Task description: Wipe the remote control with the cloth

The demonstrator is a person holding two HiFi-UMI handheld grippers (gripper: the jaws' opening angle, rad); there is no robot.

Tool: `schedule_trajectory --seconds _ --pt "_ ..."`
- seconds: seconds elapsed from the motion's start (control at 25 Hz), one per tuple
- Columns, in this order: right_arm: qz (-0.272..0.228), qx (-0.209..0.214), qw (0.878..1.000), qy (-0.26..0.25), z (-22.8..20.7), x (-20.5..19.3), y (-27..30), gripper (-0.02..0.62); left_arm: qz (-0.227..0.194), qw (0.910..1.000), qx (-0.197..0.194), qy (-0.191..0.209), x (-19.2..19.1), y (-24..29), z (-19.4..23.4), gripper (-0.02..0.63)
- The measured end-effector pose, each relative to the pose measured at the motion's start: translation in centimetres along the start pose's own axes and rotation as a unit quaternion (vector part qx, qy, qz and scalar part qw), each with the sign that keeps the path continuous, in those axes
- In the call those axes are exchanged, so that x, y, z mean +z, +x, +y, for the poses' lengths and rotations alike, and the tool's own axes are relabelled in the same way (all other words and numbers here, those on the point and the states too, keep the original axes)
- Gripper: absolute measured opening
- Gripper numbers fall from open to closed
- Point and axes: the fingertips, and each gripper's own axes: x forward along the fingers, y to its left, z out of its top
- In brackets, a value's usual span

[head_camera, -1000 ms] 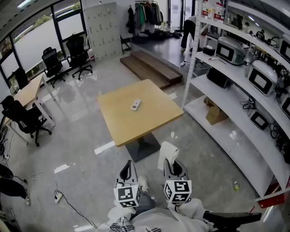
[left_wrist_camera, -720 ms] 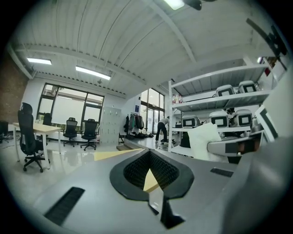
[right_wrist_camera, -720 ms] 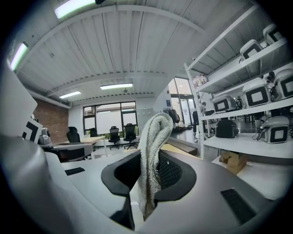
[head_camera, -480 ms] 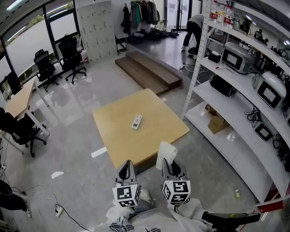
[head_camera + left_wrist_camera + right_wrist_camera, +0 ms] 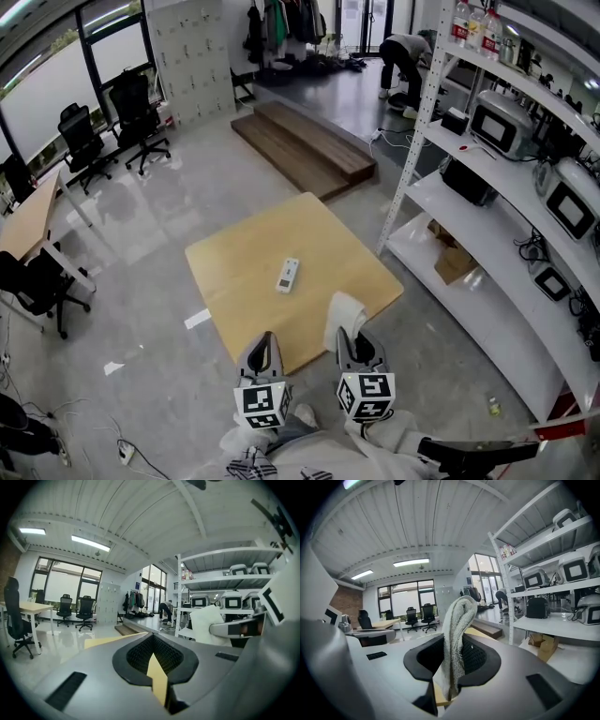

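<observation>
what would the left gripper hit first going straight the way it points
Probably the square light-wood table: the shut left gripper points slightly down across its near edge. The white remote control lies right of that line. Depth is unclear.

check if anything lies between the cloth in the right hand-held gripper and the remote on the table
Nothing visible does. The remote control lies alone on the table, and only bare tabletop shows between it and the cloth clamped in the right hand-held gripper near the table's near edge.
</observation>
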Motion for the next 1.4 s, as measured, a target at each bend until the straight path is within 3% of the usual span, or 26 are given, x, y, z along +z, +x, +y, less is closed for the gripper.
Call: schedule_trajectory --seconds 0.28,0.72,0.84,0.96,1.08,1.4 --pt "0.021 -0.012 1.000 -0.001 -0.8 -0.7 3.2 0.089 0.004 0.9997 -0.014 -0.020 -0.9 4.1 1.2 0.002" --pt "0.063 0.018 0.998 0.005 -1.4 -1.5 9.1 0.090 0.080 0.9958 -0.004 -0.043 -4.4 9.3 2.3 0.003" --pt "0.075 0.016 0.997 0.009 -1.7 -2.3 9.8 0.089 0.100 0.9942 -0.014 -0.037 -5.6 11.1 2.5 0.064" --pt "0.085 0.012 0.996 0.013 -2.1 -2.9 10.5 0.090 0.125 0.9915 -0.029 -0.022 -7.2 13.3 2.5 0.181" --pt "0.091 0.008 0.996 0.016 -2.7 -3.2 11.2 0.089 0.160 0.9858 -0.049 -0.008 -9.4 15.9 2.7 0.250" --pt "0.108 -0.009 0.994 0.022 -4.7 -4.3 12.8 0.089 0.249 0.9664 -0.049 0.037 -15.1 22.4 4.4 0.275"
